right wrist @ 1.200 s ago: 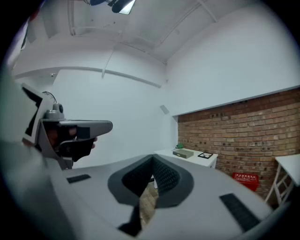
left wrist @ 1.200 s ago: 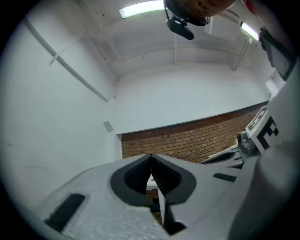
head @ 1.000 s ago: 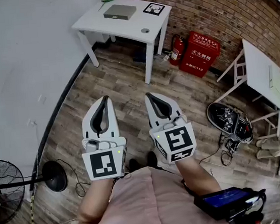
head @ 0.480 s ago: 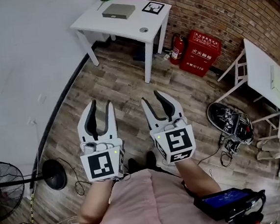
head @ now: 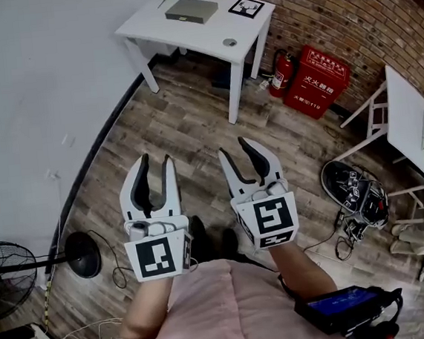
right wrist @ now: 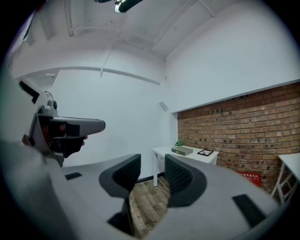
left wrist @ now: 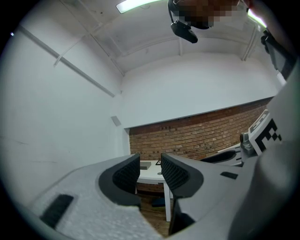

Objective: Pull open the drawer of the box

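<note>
Grey and flat, the box (head: 191, 10) lies on the white table (head: 177, 36) by the brick wall (head: 346, 10), well apart from us and too small for us to make out its drawer. We hold the left gripper (head: 155, 163) and the right gripper (head: 235, 149) side by side above the wooden floor (head: 185, 123), both pointing towards that table. Their jaws have just been opening and stand wide, with nothing between them. A marker card (head: 247, 6) lies near the box.
</note>
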`<state>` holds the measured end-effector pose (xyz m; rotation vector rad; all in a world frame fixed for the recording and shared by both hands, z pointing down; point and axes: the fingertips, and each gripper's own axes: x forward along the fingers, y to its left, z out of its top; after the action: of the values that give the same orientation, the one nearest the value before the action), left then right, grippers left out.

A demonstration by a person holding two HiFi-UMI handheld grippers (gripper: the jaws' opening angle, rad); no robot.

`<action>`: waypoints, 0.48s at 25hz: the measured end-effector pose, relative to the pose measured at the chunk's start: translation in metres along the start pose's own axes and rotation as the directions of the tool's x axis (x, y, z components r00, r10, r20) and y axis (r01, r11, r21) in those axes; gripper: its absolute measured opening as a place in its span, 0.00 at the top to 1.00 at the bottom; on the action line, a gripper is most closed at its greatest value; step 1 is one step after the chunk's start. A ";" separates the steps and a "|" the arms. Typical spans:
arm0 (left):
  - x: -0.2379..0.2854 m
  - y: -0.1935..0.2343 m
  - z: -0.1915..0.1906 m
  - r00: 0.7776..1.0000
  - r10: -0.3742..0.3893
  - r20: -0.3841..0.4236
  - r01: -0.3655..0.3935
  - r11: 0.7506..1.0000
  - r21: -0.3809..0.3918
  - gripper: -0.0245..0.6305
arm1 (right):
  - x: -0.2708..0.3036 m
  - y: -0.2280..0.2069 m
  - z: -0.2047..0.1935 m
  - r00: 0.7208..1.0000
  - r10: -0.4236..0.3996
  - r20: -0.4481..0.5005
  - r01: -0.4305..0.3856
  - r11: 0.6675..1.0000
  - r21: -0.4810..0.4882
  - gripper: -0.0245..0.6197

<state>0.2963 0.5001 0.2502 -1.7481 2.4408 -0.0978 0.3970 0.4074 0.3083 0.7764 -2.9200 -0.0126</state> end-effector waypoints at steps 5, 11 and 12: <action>0.027 0.016 -0.012 1.000 0.006 -0.016 -0.006 1.000 -0.005 0.75 | 0.034 -0.008 -0.009 1.000 0.004 -0.028 -0.004 1.000 0.002 0.71; 0.079 0.054 -0.033 1.000 0.006 -0.016 -0.006 1.000 -0.020 0.76 | 0.100 -0.014 -0.010 0.999 -0.001 -0.037 0.000 1.000 -0.010 0.71; 0.090 0.061 -0.035 1.000 0.001 -0.018 -0.002 1.000 -0.025 0.76 | 0.114 -0.015 -0.009 0.999 -0.002 -0.039 0.002 1.000 -0.010 0.72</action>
<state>0.2059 0.4337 0.2704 -1.7632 2.4668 -0.0837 0.3076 0.3383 0.3299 0.7691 -2.8807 -0.0122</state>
